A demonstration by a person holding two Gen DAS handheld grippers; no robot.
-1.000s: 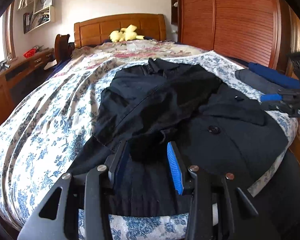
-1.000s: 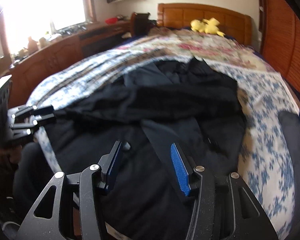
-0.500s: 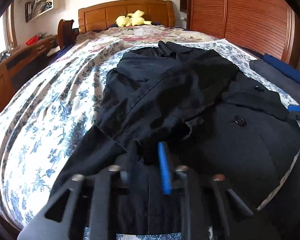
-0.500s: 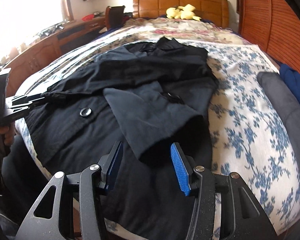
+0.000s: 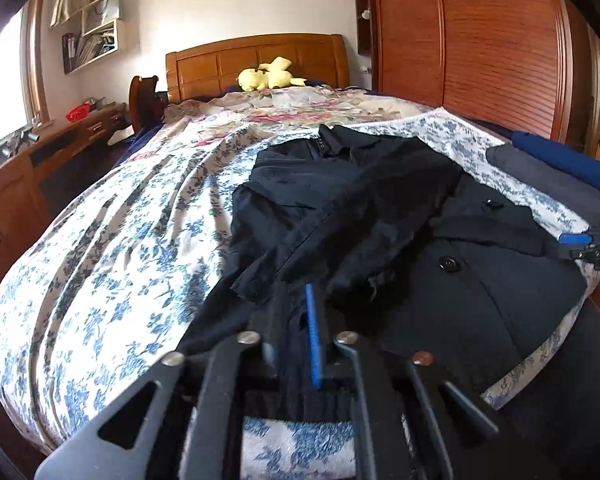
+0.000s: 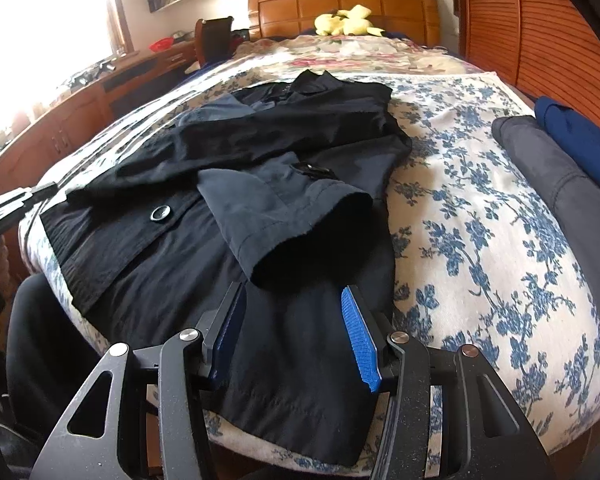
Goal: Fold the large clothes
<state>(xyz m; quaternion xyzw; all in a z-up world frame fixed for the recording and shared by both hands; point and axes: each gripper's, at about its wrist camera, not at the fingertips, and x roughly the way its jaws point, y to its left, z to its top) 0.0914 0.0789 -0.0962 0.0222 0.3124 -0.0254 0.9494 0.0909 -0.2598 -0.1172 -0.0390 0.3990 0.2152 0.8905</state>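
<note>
A black coat [image 5: 380, 216] lies spread on the bed with both sleeves folded across its front, collar toward the headboard. In the left wrist view my left gripper [image 5: 300, 312] is shut on the coat's lower hem at the left side, dark cloth between the blue pads. In the right wrist view the coat [image 6: 268, 152] shows a sleeve cuff [image 6: 312, 236] just ahead of my right gripper [image 6: 292, 308], which is open and empty over the coat's lower right part. The right gripper also shows in the left wrist view [image 5: 580, 240].
The bed has a blue floral cover [image 5: 112, 248] and a wooden headboard [image 5: 256, 60] with a yellow plush toy [image 5: 268, 76]. Folded grey [image 6: 556, 168] and blue [image 6: 580, 128] clothes lie at the right edge. A wooden dresser [image 5: 16, 184] stands left, a wardrobe [image 5: 480, 40] right.
My left gripper has closed on the coat's hem. My right gripper has moved right along the coat to the sleeve cuff and stayed open.
</note>
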